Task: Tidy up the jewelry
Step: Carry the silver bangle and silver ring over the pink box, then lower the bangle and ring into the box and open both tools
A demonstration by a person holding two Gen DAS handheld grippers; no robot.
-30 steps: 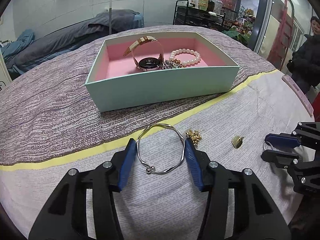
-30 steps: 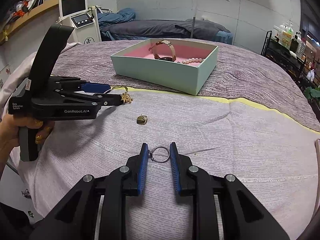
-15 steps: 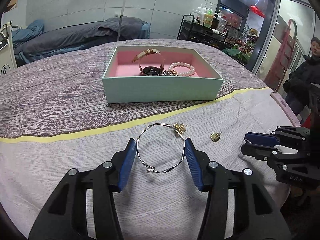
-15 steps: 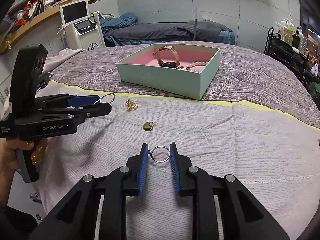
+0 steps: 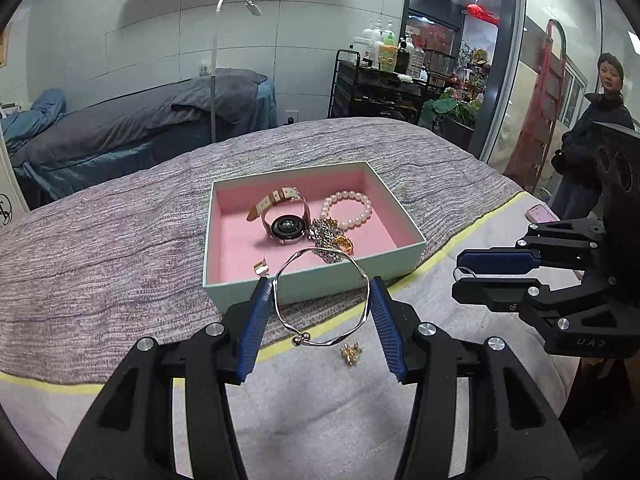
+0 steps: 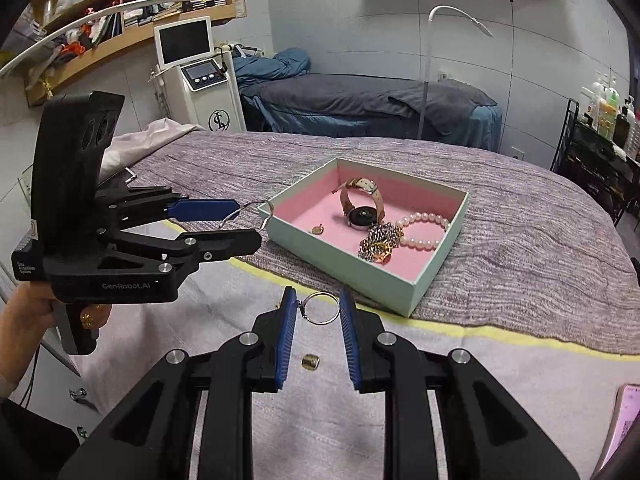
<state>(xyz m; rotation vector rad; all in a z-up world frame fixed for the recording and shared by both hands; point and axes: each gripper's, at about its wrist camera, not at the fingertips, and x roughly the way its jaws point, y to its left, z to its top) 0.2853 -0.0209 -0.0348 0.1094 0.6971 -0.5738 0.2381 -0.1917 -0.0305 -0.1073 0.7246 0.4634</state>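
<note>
Box (image 5: 312,286) holds a watch (image 5: 286,226), beads and chain. Left gripper (image 5: 320,320) grasps the bangle (image 5: 320,300); right gripper (image 6: 318,314) grasps a ring (image 6: 320,308). Two small gold pieces, possibly earrings, remain outside.

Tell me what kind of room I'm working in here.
Probably a beauty or spa treatment room. A treatment bed with dark covers stands by the wall, a machine with a screen beside it, and a cart of bottles is nearby.
</note>
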